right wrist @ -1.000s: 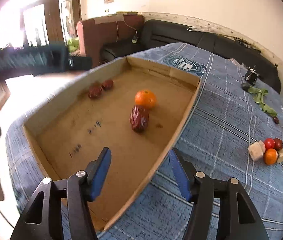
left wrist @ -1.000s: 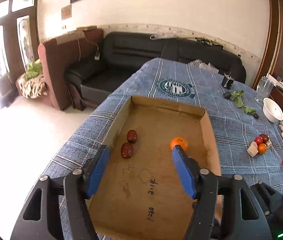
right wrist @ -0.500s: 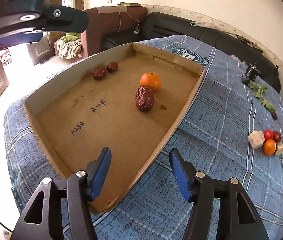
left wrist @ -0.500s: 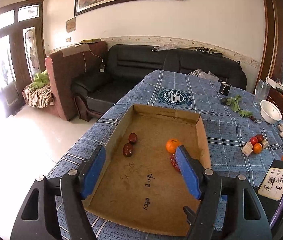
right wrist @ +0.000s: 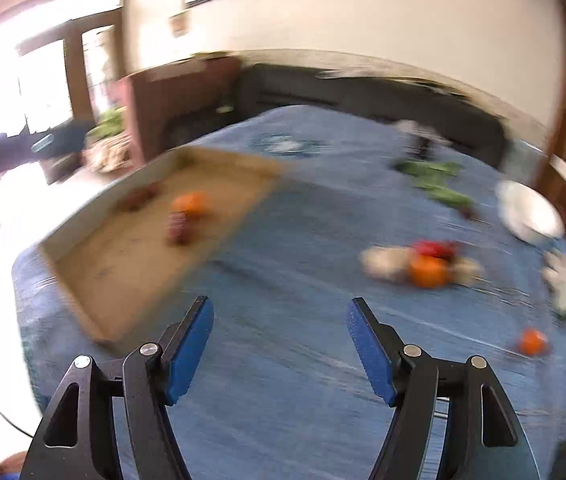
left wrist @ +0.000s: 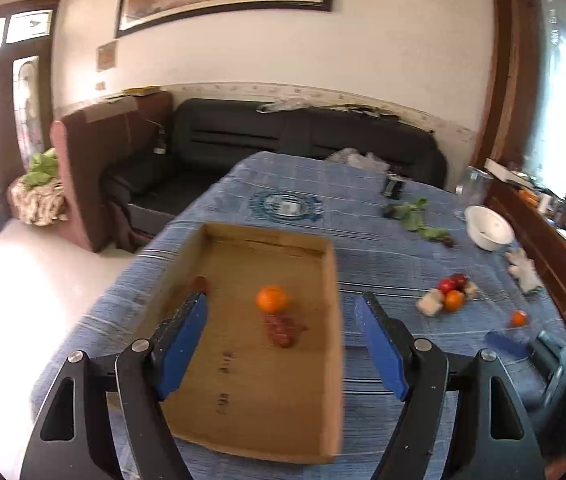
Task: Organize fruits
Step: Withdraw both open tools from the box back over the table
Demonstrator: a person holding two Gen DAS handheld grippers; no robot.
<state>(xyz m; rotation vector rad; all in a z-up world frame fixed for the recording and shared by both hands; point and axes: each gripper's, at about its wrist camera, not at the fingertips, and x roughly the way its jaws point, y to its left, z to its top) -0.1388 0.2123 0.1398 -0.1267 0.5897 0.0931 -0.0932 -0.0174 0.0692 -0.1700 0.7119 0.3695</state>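
Both jaws stand apart and hold nothing. Right gripper [right wrist: 281, 344] hangs above bare blue cloth, tipped toward the loose fruit cluster [right wrist: 427, 266] lying well ahead of it on the surface [right wrist: 303, 380]; its view is blurred. Left gripper [left wrist: 283, 344] hovers over the cardboard tray [left wrist: 333, 340], where an orange [left wrist: 271, 299] and a dark red fruit [left wrist: 281, 330] lie touching. The step in hand looks like fetching another fruit: the right jaws would need to descend and straddle one piece. A lone orange fruit [right wrist: 532, 342] sits apart.
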